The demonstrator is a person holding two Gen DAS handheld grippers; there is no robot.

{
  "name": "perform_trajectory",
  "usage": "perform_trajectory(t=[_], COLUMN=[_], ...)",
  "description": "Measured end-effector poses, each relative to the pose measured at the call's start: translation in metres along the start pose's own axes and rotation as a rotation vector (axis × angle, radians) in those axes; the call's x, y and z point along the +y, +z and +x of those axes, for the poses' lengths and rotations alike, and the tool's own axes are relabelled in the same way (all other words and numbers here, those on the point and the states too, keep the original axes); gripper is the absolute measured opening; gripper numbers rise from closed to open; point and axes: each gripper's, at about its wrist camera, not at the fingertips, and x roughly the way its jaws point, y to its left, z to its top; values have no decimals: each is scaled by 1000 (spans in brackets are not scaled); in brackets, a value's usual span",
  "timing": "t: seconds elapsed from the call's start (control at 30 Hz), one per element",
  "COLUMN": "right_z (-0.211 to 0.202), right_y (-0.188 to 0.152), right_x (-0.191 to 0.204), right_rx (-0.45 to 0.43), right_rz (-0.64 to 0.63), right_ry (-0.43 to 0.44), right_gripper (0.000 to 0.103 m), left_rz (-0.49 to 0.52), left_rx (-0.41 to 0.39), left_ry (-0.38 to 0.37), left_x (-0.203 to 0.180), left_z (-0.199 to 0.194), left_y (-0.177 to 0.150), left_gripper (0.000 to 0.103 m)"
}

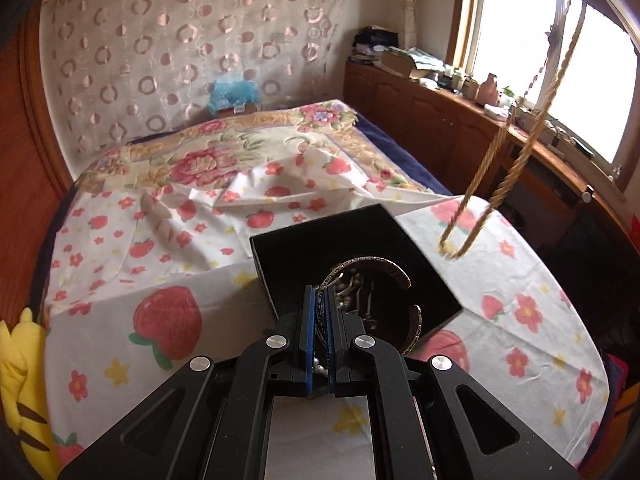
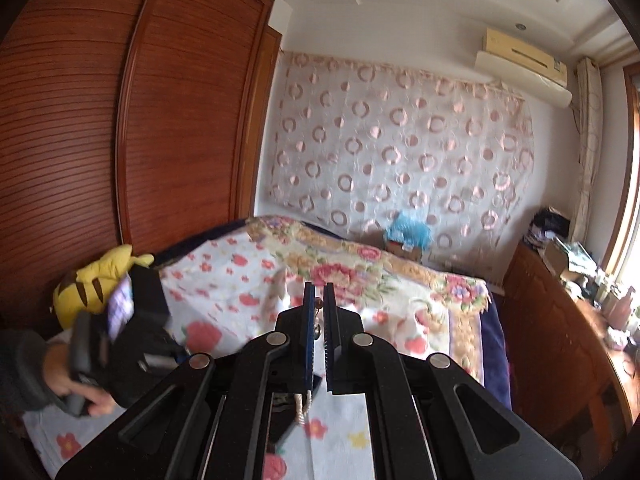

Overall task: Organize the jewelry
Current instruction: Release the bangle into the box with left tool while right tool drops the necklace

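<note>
In the left wrist view my left gripper (image 1: 319,294) is shut on a silver open cuff bracelet (image 1: 384,266), with beads and chains caught between the pads. It holds them above a black jewelry box (image 1: 320,240) on the strawberry-print cloth. A gold twisted rope necklace (image 1: 490,184) hangs from the upper right, its loop low by the box's right corner. In the right wrist view my right gripper (image 2: 319,294) is nearly shut on that necklace; a small bead and a pale cord (image 2: 301,408) show between the pads. The left gripper (image 2: 132,320) shows at the left.
A bed with floral quilt (image 1: 240,148) lies behind. A yellow plush toy (image 2: 96,276) sits at the bed's left. A wooden cabinet (image 1: 440,112) with clutter runs under the window at right. A wooden wardrobe (image 2: 120,120) stands on the left.
</note>
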Motion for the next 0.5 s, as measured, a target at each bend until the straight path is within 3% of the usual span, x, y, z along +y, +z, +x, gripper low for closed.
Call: perform_trajectory(t=[0.23, 0.43, 0.5], right_z=[20, 50, 60], right_y=[2, -33, -46], right_x=[9, 22, 25], right_rx=[25, 120, 157], right_rz=[-13, 2, 13], right_ry=[22, 58, 82], right_gripper=[5, 5, 5], left_rz=[-21, -29, -24], left_rx=[24, -9, -19], left_ry=[-22, -36, -32], left_x=[5, 7, 6], left_z=[13, -4, -11], left_y=[-6, -13, -18], left_gripper=[6, 8, 16])
